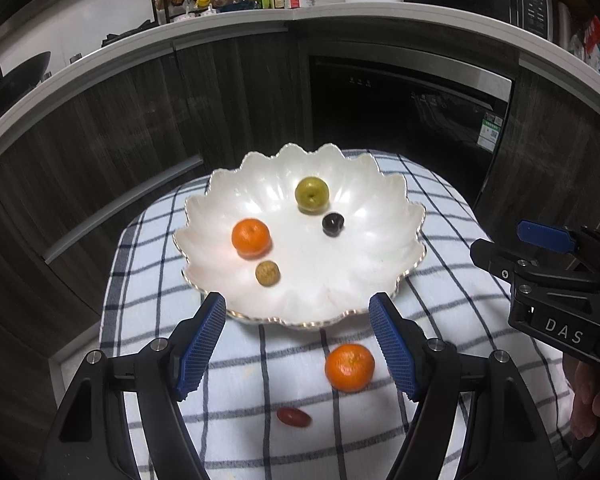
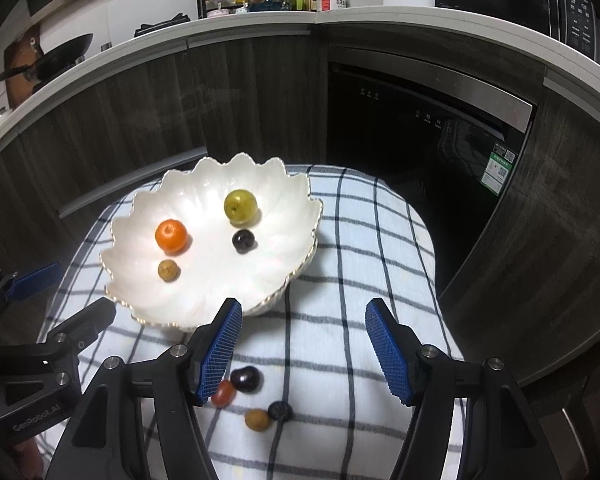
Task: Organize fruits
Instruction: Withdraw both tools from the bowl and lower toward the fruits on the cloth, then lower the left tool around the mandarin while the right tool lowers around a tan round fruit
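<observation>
A white scalloped bowl (image 1: 340,276) (image 2: 204,296) sits on a checked cloth. Inside it lie an orange mandarin (image 1: 251,237) (image 2: 171,235), a green fruit (image 1: 311,194) (image 2: 240,206), a dark round fruit (image 1: 333,224) (image 2: 243,240) and a small brown fruit (image 1: 267,273) (image 2: 168,270). On the cloth in front of the bowl, a second mandarin (image 1: 349,367) and a red fruit (image 1: 293,417) lie below my open left gripper (image 1: 298,340). Under my open right gripper (image 2: 304,348) lie a dark cherry-like fruit (image 2: 245,378), a red fruit (image 2: 223,393), a dark wrinkled fruit (image 2: 280,410) and a small olive-brown fruit (image 2: 257,419). Neither gripper holds anything.
The checked cloth (image 1: 440,248) (image 2: 364,240) covers a small rounded table. Behind it stand dark wood cabinets (image 1: 120,132) and a built-in black appliance (image 2: 424,132). The white counter (image 1: 340,14) above holds bottles, a rack and a microwave. A hand (image 1: 588,392) holds the right gripper.
</observation>
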Motion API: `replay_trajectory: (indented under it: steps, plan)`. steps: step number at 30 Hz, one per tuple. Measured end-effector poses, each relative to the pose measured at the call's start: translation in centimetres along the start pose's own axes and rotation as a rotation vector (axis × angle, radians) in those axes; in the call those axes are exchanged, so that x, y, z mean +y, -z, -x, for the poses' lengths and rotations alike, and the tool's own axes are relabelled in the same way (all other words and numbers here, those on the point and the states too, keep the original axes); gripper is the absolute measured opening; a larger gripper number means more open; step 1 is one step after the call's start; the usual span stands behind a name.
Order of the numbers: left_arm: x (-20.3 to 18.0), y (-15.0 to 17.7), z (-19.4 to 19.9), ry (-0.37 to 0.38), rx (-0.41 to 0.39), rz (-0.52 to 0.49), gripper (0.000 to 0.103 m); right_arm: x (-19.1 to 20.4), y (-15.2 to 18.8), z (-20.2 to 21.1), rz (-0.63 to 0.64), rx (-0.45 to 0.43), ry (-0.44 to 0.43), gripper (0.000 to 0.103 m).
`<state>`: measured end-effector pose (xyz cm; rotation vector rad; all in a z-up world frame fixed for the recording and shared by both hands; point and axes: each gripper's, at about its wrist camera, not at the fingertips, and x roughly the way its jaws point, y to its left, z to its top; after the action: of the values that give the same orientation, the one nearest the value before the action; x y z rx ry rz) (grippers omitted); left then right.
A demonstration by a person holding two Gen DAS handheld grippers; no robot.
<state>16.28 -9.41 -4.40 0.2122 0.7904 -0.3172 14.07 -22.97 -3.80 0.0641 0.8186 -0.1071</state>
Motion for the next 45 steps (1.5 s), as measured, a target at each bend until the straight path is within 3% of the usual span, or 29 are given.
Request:
replay_trajectory:
  steps: [15,36,45]
  plan:
    - [-1.1,2.8,-1.0,0.041,0.027,-0.014,0.074,0.2,3.2,-0.3,0.013,0.050,-0.009,0.065]
    - [-2.8,6.2,-3.9,0.053,0.045,-0.127,0.068,1.8,6.9,-1.3,0.080,0.084,-0.047,0.064]
    - [-2.9,6.5,-5.1,0.063,0.056,-0.134,0.063,2.3,7.8,-2.6,0.069,0.136,-0.077,0.048]
